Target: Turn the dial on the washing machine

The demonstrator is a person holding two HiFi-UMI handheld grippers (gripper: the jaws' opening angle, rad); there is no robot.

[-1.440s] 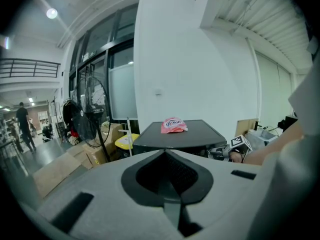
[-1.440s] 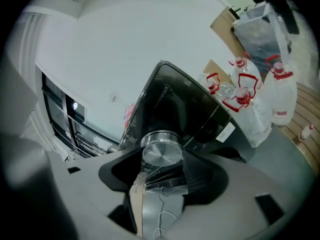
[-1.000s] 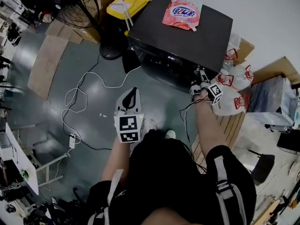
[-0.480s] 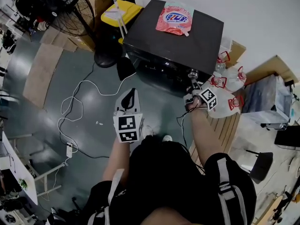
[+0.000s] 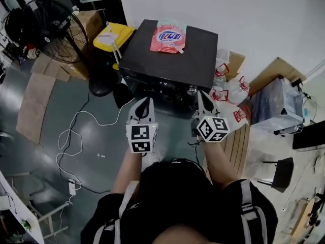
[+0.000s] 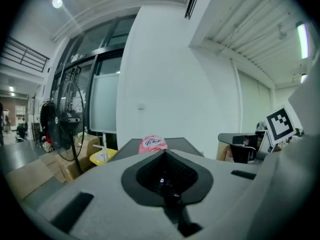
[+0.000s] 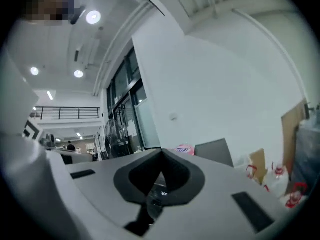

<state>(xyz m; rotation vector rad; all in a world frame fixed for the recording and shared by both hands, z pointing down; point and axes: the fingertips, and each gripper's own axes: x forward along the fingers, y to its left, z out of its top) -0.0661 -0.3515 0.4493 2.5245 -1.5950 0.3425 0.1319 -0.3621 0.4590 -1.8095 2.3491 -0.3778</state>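
Both tongs closed and empty before the washing machine point(image 5: 167, 60).
We found the left tongs point(image 5: 145, 102) together, clear of the machine; the dial point(image 5: 192, 90) sat at the right end of its front; the right tongs point(image 5: 199, 94) had just closed on nothing, just beside it.
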